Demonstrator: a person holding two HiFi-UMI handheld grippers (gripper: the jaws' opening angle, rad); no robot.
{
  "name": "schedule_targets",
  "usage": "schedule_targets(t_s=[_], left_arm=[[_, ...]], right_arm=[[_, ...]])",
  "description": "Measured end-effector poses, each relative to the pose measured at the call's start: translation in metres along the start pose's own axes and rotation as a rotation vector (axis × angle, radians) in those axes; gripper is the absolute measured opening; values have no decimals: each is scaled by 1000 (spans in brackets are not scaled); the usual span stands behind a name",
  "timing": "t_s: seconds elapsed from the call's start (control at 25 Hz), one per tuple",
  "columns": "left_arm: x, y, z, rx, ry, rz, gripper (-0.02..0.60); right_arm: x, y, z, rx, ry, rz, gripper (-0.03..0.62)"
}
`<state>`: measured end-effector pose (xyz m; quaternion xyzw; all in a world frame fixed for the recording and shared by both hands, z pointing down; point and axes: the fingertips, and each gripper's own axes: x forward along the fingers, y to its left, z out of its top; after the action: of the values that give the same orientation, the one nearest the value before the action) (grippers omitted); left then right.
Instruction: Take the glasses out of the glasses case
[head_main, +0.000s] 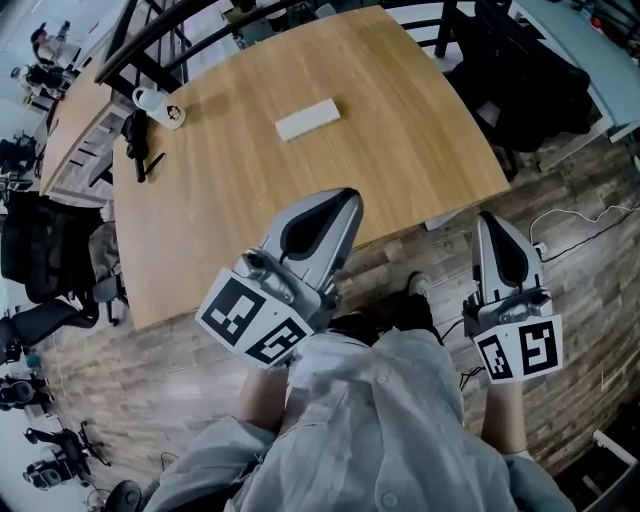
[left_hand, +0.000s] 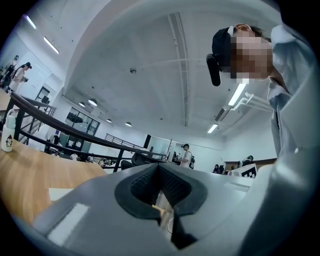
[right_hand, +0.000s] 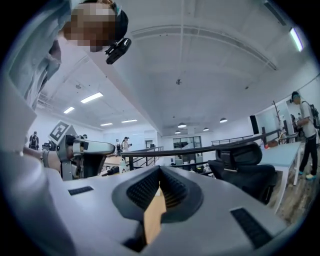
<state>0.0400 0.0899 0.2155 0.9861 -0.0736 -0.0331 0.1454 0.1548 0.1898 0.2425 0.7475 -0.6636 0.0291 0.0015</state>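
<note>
The white, oblong glasses case (head_main: 307, 119) lies shut on the wooden table (head_main: 400, 120), toward the far side. Both grippers are held level, well short of it. My left gripper (head_main: 348, 197) reaches just over the table's near edge, its jaws shut with nothing between them (left_hand: 159, 167). My right gripper (head_main: 487, 218) hangs over the floor, off the table's near right corner. It is also shut and empty (right_hand: 160, 171). The glasses are not visible.
A white mug (head_main: 150, 100) on a coaster, a black object (head_main: 135, 140) and a pen (head_main: 153, 165) sit at the table's far left. Black chairs stand at the far right (head_main: 520, 70) and the left (head_main: 40, 250). A cable (head_main: 580, 225) runs across the wooden floor.
</note>
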Motion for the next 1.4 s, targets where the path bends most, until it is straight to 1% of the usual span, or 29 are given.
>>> schedule_targets(t_s=[0.2, 0.32, 0.48, 0.6, 0.76, 1.0, 1.24, 1.4], left_arm=[[25, 5, 5, 14, -13, 89, 5], [36, 9, 7, 17, -34, 154, 5], [53, 13, 7, 15, -55, 243, 5], [62, 14, 5, 13, -67, 294, 5], [69, 15, 2, 15, -82, 378, 5], [64, 8, -5, 13, -89, 492, 5], [49, 7, -2, 28, -94, 571, 5], [37, 13, 1, 31, -97, 604, 5]], right_arm=[[23, -31, 5, -5, -3, 81, 0], [41, -46, 10, -11, -8, 148, 0], [59, -64, 16, 20, -16, 242, 0], [69, -73, 15, -7, -11, 297, 0], [77, -80, 14, -44, -7, 377, 0], [85, -85, 7, -57, 2, 473, 0], [94, -79, 4, -44, 6, 517, 0], [99, -67, 3, -42, 6, 544, 0]])
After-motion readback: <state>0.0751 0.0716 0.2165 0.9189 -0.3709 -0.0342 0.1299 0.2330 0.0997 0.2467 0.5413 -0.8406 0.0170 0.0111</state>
